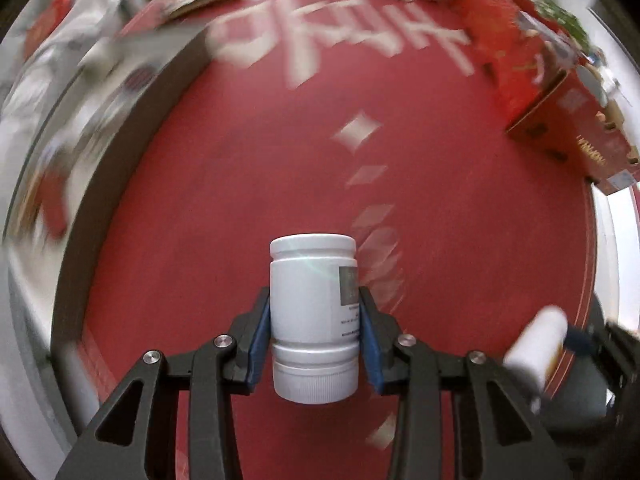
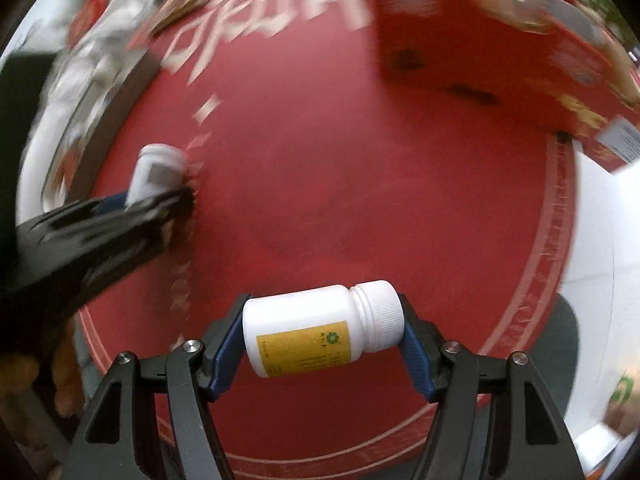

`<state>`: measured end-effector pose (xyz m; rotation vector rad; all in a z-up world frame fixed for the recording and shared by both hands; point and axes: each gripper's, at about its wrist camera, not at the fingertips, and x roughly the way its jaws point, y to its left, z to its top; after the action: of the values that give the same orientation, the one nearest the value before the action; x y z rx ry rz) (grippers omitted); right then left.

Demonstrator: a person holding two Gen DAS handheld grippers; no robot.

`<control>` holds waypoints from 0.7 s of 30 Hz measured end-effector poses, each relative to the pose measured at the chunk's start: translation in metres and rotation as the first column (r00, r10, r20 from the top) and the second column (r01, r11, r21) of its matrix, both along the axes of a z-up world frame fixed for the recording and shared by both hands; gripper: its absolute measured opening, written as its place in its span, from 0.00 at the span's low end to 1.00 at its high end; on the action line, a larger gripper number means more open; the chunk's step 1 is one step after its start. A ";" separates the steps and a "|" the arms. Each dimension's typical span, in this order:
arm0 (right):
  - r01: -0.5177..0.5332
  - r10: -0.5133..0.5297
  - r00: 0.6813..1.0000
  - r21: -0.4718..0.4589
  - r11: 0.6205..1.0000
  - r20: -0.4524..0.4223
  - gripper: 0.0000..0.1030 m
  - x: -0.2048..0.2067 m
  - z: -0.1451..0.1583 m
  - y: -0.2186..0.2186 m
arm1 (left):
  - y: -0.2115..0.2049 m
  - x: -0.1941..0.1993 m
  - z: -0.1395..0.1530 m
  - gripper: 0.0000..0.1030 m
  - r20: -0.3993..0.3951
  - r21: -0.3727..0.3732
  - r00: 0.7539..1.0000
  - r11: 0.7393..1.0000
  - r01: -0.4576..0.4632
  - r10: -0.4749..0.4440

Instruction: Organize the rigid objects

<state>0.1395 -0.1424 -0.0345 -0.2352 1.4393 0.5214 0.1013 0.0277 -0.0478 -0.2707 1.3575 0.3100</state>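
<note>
While both hands are hovering over the red desk (image 1: pixel 280 152), the left gripper (image 1: pixel 316 344) is clamping its fingers across the midsection of a plain white bottle (image 1: pixel 313 320), cap toward the camera; the right gripper (image 2: pixel 324 336) is pinching a yellow-labelled bottle (image 2: pixel 320 330) end to end, base against cap; both are looking light, rigid and slick, so gripping the body seems safer; a red box (image 2: pixel 460 40) is sitting beyond.

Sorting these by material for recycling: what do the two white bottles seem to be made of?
Bottle with yellow label: likely opaque white plastic, smooth, with a ribbed screw cap. Bottle with grey label: likely the same plastic, slightly glossy, judging by a light streak on its side, with a ribbed cap too.
</note>
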 end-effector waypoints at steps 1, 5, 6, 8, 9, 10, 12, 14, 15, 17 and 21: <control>-0.017 0.017 1.000 -0.011 1.000 0.002 0.67 -0.004 -0.002 0.004 | 0.004 -0.013 0.001 0.42 -0.003 -0.004 1.000 1.000 -0.021 0.021; -0.104 0.110 0.992 -0.103 0.989 0.058 0.70 -0.023 -0.007 0.024 | 0.008 -0.041 0.004 0.69 0.017 0.067 0.998 0.995 -0.067 0.066; -0.120 0.127 0.990 -0.113 0.986 0.057 0.80 -0.025 -0.010 0.029 | 0.010 -0.044 0.001 0.89 0.003 0.084 0.997 0.993 -0.082 0.082; -0.147 0.155 0.987 -0.133 0.980 0.050 0.92 -0.031 -0.017 0.035 | 0.018 -0.050 -0.002 0.96 0.009 0.058 0.993 0.991 -0.119 0.119; -0.151 0.162 0.985 -0.145 0.978 0.061 0.92 -0.033 -0.018 0.037 | 0.022 -0.052 -0.004 0.98 0.015 0.026 0.990 0.990 -0.140 0.140; -0.155 0.169 0.983 -0.163 0.974 0.075 0.92 -0.037 -0.019 0.038 | 0.026 -0.055 -0.005 1.00 0.017 -0.003 0.987 0.987 -0.160 0.160; -0.151 0.164 0.983 -0.158 0.976 0.077 0.96 -0.038 -0.021 0.037 | 0.026 -0.058 -0.004 1.00 0.026 0.007 0.989 0.989 -0.147 0.147; -0.148 0.160 0.985 -0.147 0.978 0.067 1.00 -0.037 -0.024 0.037 | 0.023 -0.059 -0.003 1.00 0.040 0.014 0.991 0.991 -0.132 0.131; -0.147 0.160 0.985 -0.156 0.977 0.071 1.00 -0.038 -0.025 0.039 | 0.022 -0.059 -0.002 1.00 0.044 0.016 0.991 0.992 -0.126 0.125; -0.141 0.154 0.985 -0.160 0.977 0.074 1.00 -0.038 -0.027 0.040 | 0.020 -0.061 -0.001 1.00 0.049 0.017 0.992 0.993 -0.116 0.116; -0.139 0.152 0.985 -0.158 0.978 0.076 1.00 -0.037 -0.028 0.037 | 0.016 -0.049 -0.002 1.00 0.057 0.022 0.994 0.995 -0.098 0.097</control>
<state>0.1029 -0.1050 -0.0623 -0.4825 1.3834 0.5143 0.0521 0.0437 -0.0495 -0.3230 1.2870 0.3980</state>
